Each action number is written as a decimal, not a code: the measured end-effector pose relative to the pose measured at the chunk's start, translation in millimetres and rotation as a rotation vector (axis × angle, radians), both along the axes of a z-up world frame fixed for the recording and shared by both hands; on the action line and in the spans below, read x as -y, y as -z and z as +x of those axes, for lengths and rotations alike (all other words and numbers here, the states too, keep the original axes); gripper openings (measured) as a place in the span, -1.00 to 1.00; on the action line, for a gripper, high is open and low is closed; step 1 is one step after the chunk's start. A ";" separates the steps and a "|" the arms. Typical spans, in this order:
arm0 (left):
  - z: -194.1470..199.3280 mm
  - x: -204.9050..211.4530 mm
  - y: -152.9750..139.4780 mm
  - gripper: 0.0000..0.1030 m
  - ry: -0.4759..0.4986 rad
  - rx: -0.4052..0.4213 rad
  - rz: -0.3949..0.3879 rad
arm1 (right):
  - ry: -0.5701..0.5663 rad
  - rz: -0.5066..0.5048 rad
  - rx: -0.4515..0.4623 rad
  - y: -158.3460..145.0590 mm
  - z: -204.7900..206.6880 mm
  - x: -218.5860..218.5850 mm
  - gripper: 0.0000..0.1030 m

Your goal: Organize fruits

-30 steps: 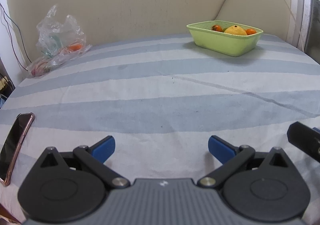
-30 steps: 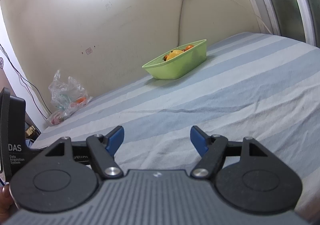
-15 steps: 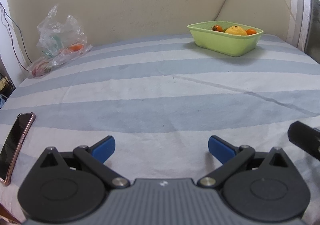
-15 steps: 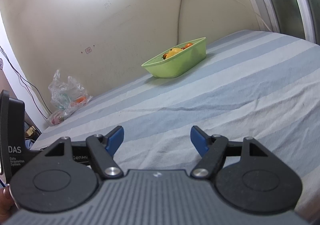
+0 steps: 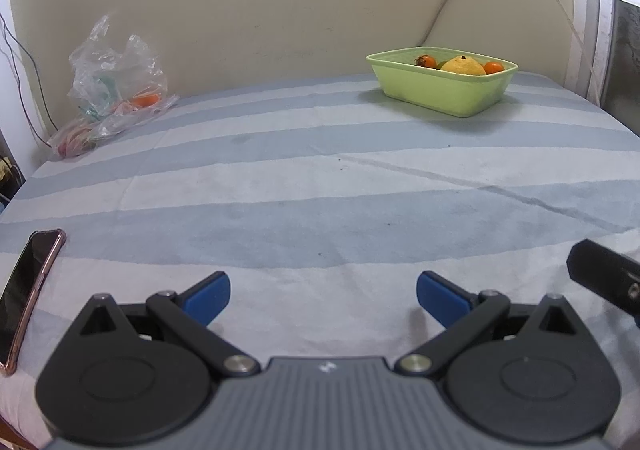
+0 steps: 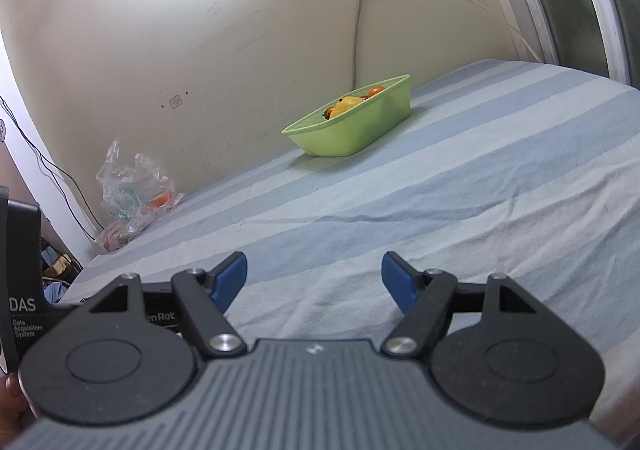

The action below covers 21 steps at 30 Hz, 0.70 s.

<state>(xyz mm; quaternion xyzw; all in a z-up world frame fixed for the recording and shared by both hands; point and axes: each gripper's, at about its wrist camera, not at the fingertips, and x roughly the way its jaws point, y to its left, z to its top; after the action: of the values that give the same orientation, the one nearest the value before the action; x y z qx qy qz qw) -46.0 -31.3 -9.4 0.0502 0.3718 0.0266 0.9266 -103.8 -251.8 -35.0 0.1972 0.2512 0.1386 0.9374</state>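
A light green tub (image 5: 444,94) stands at the far right of the striped bed, near the wall. It holds a yellow fruit (image 5: 463,65) and small orange fruits (image 5: 493,67). The tub also shows in the right wrist view (image 6: 352,129). A clear plastic bag (image 5: 114,85) with an orange fruit (image 5: 145,100) inside lies at the far left by the wall. My left gripper (image 5: 323,296) is open and empty, low over the near part of the bed. My right gripper (image 6: 314,278) is open and empty too, far from the tub.
A phone (image 5: 24,290) in a pink case lies at the bed's near left edge. The right gripper's black body (image 5: 604,278) shows at the right of the left wrist view. The wall (image 5: 300,9) runs behind the bed; cables hang at left.
The right wrist view has tilted and lifted a little, so the tub sits higher and nearer the middle. The left gripper has barely moved. Both stay open.
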 end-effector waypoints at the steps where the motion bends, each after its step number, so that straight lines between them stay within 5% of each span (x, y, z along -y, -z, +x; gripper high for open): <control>1: -0.3 0.2 -0.2 1.00 0.003 0.001 0.000 | 0.000 0.000 0.000 0.0 0.1 0.2 0.48; 21: -4.1 11.5 1.5 1.00 0.021 0.014 0.058 | 0.009 0.007 0.002 -0.1 -1.2 0.5 0.49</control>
<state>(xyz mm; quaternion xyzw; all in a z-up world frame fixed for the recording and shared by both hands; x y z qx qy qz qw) -50.1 -42.9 -10.9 0.0810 0.3640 0.0280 0.9274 -105.0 -252.3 -34.9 0.2015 0.2491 0.1352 0.9376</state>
